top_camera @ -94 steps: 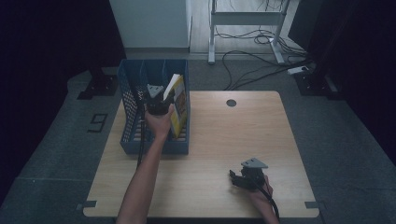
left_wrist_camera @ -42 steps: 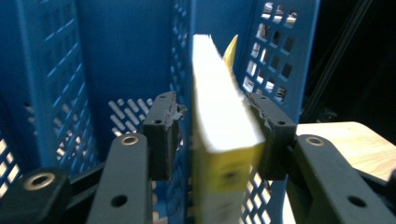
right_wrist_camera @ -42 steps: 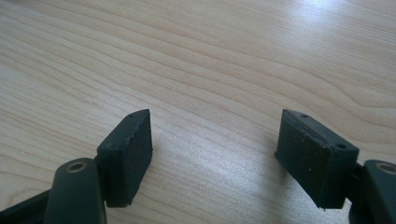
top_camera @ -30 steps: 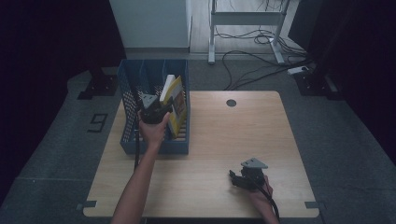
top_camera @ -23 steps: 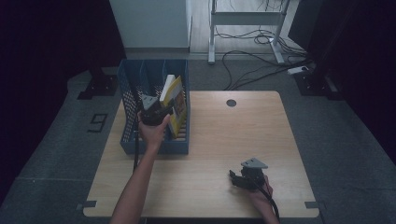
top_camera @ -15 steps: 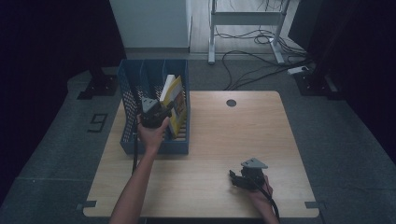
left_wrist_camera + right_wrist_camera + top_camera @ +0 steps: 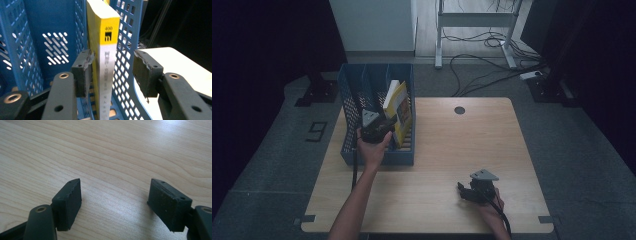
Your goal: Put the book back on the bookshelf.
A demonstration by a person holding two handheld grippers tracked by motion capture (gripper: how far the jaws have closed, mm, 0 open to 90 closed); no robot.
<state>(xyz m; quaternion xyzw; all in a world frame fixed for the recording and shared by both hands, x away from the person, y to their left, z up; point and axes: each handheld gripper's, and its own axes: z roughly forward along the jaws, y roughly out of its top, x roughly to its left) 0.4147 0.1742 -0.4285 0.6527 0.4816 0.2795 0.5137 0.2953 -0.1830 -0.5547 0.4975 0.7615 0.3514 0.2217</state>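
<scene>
The left claw (image 7: 111,72) straddles the spine of the yellow-and-grey paperback book (image 7: 106,55), which stands upright in the blue perforated plastic file rack (image 7: 349,107) at centre left of the high view. Its jaws have just been opening slightly; the left pad sits against the cover, the right pad stands clear beyond the rack wall. The right claw (image 7: 113,202) rests open and empty on the light wooden table (image 7: 462,145), lower right.

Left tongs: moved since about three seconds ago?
Yes. The left tongs have slid toward the near end of the blue file rack, and their jaws have just been moving around the yellow book.
</scene>
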